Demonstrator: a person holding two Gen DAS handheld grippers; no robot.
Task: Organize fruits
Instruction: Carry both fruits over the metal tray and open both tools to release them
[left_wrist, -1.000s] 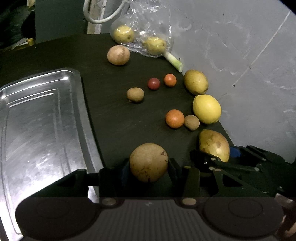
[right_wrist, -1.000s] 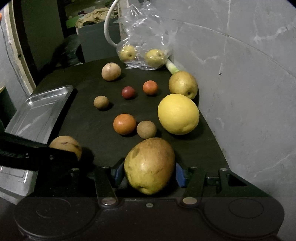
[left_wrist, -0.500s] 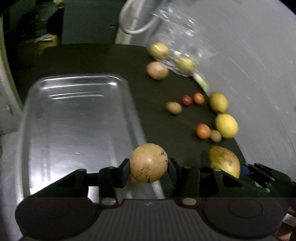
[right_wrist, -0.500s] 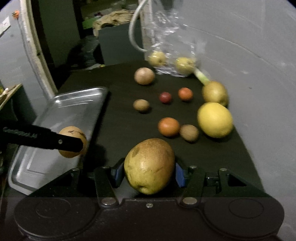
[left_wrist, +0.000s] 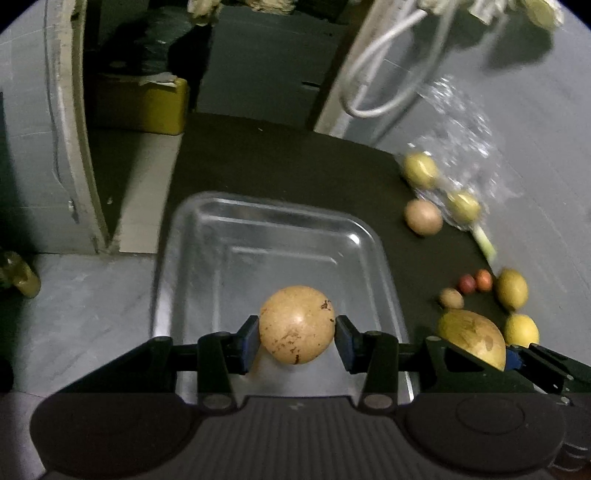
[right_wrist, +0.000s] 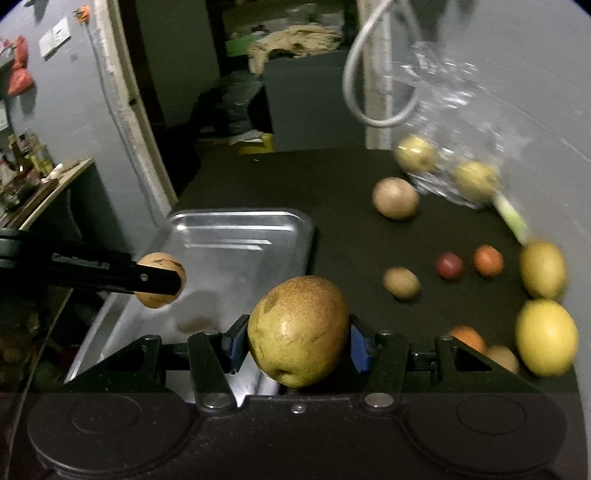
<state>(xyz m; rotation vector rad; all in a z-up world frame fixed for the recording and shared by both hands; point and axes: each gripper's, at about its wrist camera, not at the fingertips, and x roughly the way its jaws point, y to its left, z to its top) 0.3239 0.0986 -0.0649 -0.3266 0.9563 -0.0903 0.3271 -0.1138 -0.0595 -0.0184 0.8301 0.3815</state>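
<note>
Gripping a round tan fruit (left_wrist: 296, 325), the left gripper (left_wrist: 296, 338) pinches it between its two blue-padded fingers (left_wrist: 246, 341); the fruit hangs above the near end of the metal tray (left_wrist: 207, 236), clear of the tray floor, brown blemishes on its skin. From the right wrist view the same fruit (right_wrist: 159, 279) shows in the dark fingers over the tray's left side, a dim reflection below it.

Right gripper (right_wrist: 298, 341) is clamped on a large speckled pear (right_wrist: 298, 329), held at the tray's (right_wrist: 240, 221) right near corner, partly over the dark tabletop (right_wrist: 332, 229). In the left view this pear (left_wrist: 472, 338) sits just right of the tray.

Tray holds no fruit on its floor.

Loose fruit on the tabletop, right of the tray: a brown round fruit (right_wrist: 395, 197) near the back, just beside a clear plastic bag (right_wrist: 443, 110) with two yellowish fruits (right_wrist: 415, 153) inside. Mid-table: a small brown kiwi-like fruit (right_wrist: 401, 282), a small red fruit (right_wrist: 449, 266), a small orange fruit (right_wrist: 488, 260). Along the wall: a yellow-green fruit (right_wrist: 543, 268) and, nearer, a yellow lemon-like fruit (right_wrist: 546, 336). An orange fruit (right_wrist: 468, 338) and a brown fruit (right_wrist: 503, 357) peek over the gripper frame. A pale green stalk (right_wrist: 511, 214) lies by the bag. White cable (right_wrist: 369, 92) loops on the wall. Both views motion-blurred at right.
</note>
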